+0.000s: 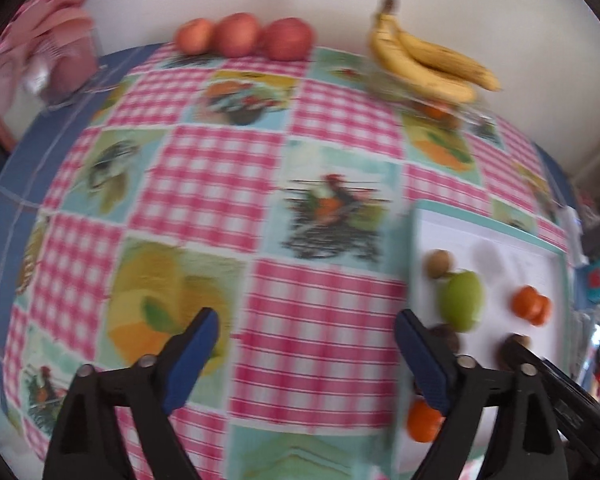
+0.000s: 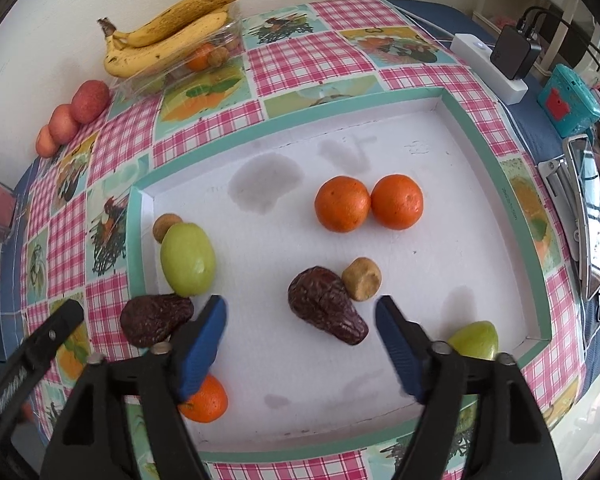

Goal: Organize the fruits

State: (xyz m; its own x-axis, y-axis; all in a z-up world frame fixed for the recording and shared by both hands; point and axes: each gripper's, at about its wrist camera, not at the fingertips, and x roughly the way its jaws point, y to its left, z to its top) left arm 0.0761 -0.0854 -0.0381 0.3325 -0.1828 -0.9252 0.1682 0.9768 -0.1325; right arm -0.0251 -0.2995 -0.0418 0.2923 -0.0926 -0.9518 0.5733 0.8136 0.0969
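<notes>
A white tray (image 2: 380, 140) with a teal rim holds two oranges (image 2: 342, 204), a third orange (image 2: 204, 400), two green fruits (image 2: 187, 259), two dark wrinkled dates (image 2: 327, 311) and two small tan fruits (image 2: 361, 279). My right gripper (image 2: 300, 304) hangs open over the tray, its blue pads on either side of the middle date, not touching it. My left gripper (image 1: 306, 320) is open and empty above the checked tablecloth, just left of the tray (image 1: 480, 236). Its right pad sits near a green fruit (image 1: 460, 300) and a date (image 1: 444, 338).
Three red apples (image 1: 244, 36) line the far table edge by the wall. Bananas (image 2: 172, 36) rest on a clear plastic box holding an orange. A white power strip with a black charger (image 2: 512, 54), a teal box (image 2: 568, 98) and a phone (image 2: 588, 216) lie right of the tray.
</notes>
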